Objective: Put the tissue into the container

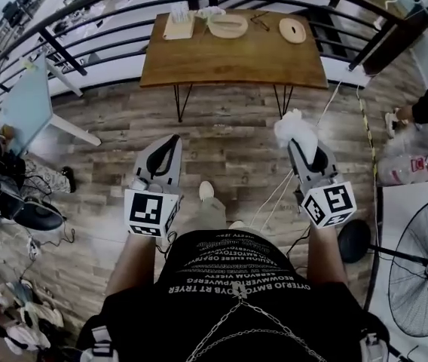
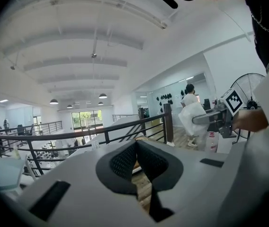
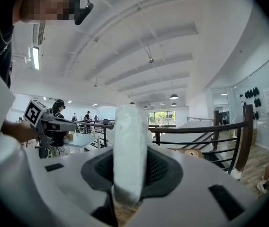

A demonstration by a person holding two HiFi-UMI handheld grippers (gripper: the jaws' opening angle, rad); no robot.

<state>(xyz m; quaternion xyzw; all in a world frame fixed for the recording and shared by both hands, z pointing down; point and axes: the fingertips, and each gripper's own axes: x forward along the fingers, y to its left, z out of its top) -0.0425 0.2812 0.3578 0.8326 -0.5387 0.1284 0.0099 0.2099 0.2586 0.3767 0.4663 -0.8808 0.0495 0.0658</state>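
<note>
We cannot read the white shirt lettering. Our grey 2-jaw right gripper pinches the crumpled white paper tissue upright between its pads; our left gripper is closed, empty.

White tissue, brown table, grey-brown plank floor.

Bright, even light; fisheye-warped, dark-vignetted edges

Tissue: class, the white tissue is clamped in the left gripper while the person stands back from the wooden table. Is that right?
No. The right gripper view shows the white tissue clamped in the right gripper, while the person stands back from the wooden table.
</note>
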